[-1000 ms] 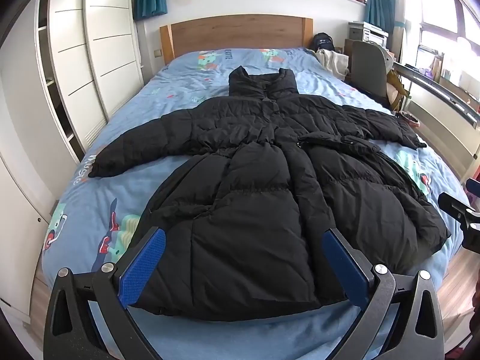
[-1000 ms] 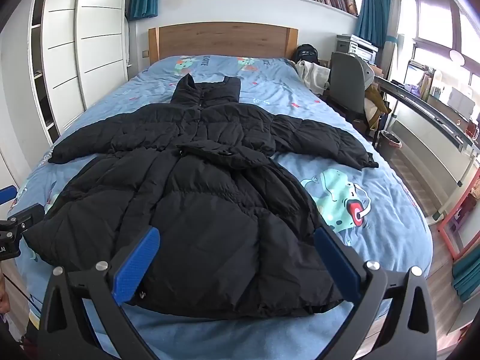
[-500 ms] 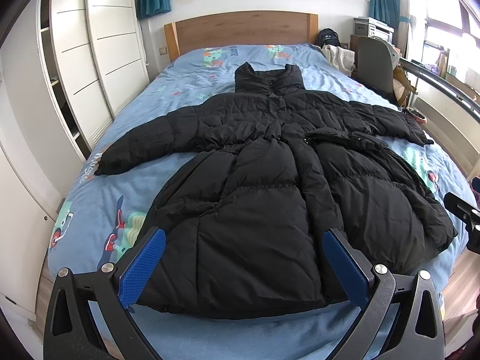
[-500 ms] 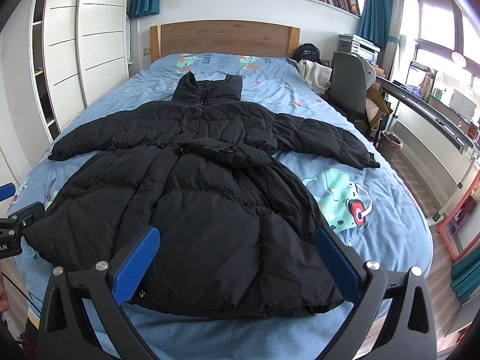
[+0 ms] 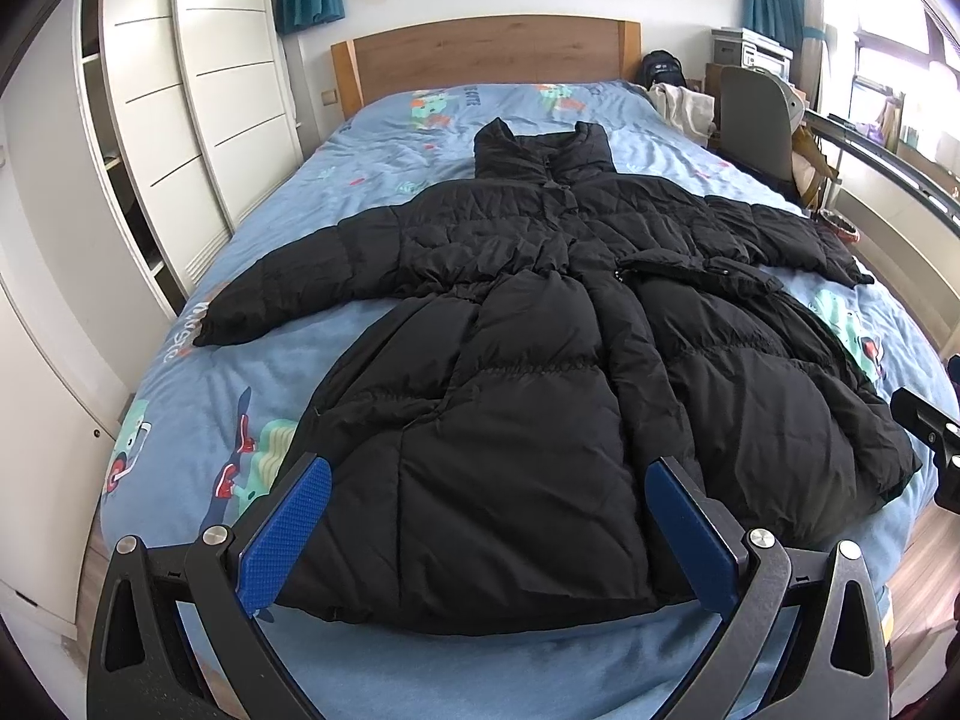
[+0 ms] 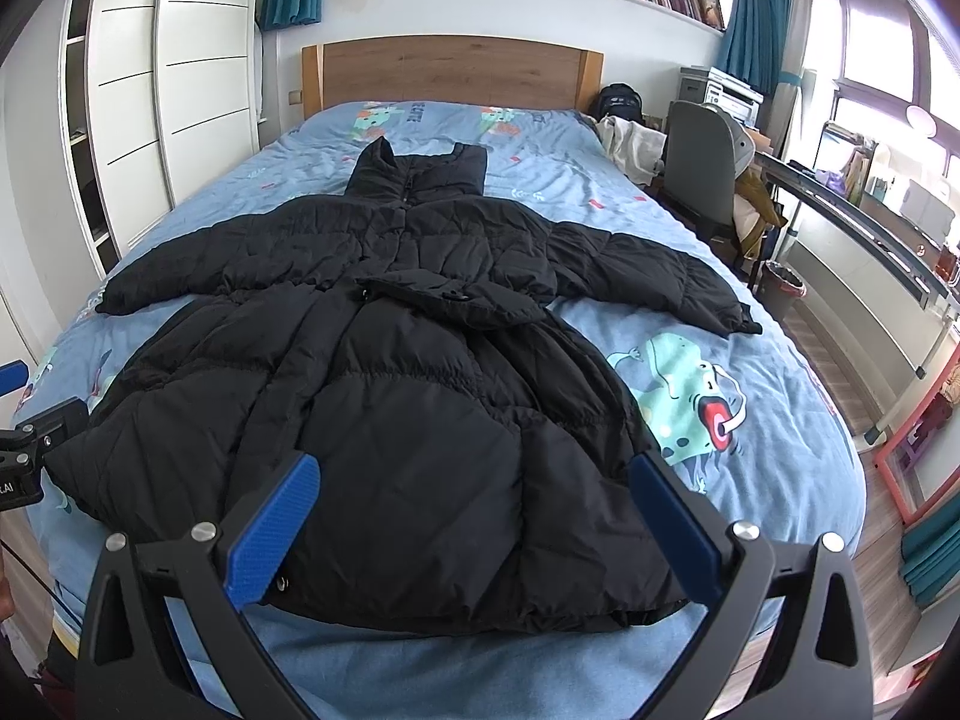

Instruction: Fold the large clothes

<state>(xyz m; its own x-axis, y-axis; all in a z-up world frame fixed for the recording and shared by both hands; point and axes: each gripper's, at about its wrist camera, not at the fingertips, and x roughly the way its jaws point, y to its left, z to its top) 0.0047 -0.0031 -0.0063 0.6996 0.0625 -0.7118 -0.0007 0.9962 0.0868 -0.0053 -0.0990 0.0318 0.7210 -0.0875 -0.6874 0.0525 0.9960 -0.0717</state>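
A long black puffer coat (image 5: 528,360) lies flat and face up on the blue bed, collar toward the headboard, both sleeves spread out; it also shows in the right wrist view (image 6: 408,396). My left gripper (image 5: 489,480) is open and empty, above the coat's hem near the foot of the bed. My right gripper (image 6: 474,477) is open and empty, over the hem too, further right. Each gripper shows at the edge of the other's view: the right gripper (image 5: 927,438) and the left gripper (image 6: 30,438).
The bed (image 5: 198,420) has a blue cartoon-print cover and a wooden headboard (image 5: 486,60). White wardrobes (image 5: 198,108) line the left side. A grey chair (image 6: 702,162), a desk and a waste bin (image 6: 780,288) stand at the right.
Both grippers have shifted slightly, mostly the left one, whose view has tilted down a little. The coat has not moved and both grippers stay open.
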